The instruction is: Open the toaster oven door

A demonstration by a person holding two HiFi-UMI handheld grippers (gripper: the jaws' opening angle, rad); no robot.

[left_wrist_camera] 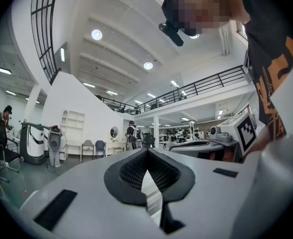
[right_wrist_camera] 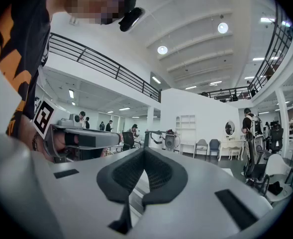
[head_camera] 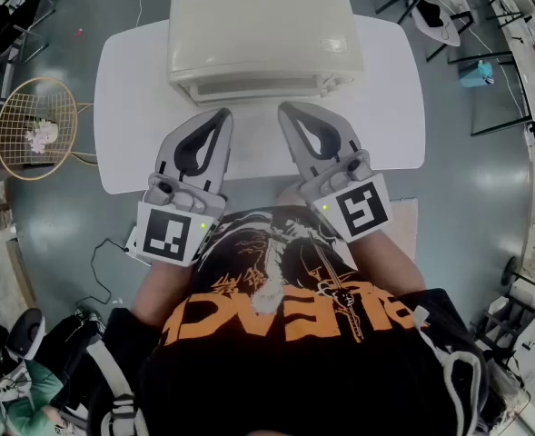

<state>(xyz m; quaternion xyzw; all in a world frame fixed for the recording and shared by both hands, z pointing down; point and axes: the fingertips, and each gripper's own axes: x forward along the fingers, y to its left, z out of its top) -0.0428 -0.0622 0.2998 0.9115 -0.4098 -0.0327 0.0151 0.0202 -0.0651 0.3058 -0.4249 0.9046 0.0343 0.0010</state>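
A cream toaster oven (head_camera: 260, 39) stands at the back of a white table (head_camera: 126, 80); its door (head_camera: 258, 85) faces me and looks closed. My left gripper (head_camera: 222, 114) and right gripper (head_camera: 285, 108) are held side by side over the table's front half, tips pointing at the oven and a short way from it. Both are shut with nothing between the jaws. In the left gripper view the left gripper (left_wrist_camera: 147, 151) has its black pads together. The right gripper view shows the right gripper (right_wrist_camera: 145, 150) the same. The oven is in neither gripper view.
A gold wire chair (head_camera: 35, 125) stands left of the table on the grey floor. Dark chairs (head_camera: 435, 12) and a teal bin (head_camera: 476, 73) are at the back right. A cable (head_camera: 104, 252) lies on the floor at my left. People stand far off in the hall (left_wrist_camera: 131, 133).
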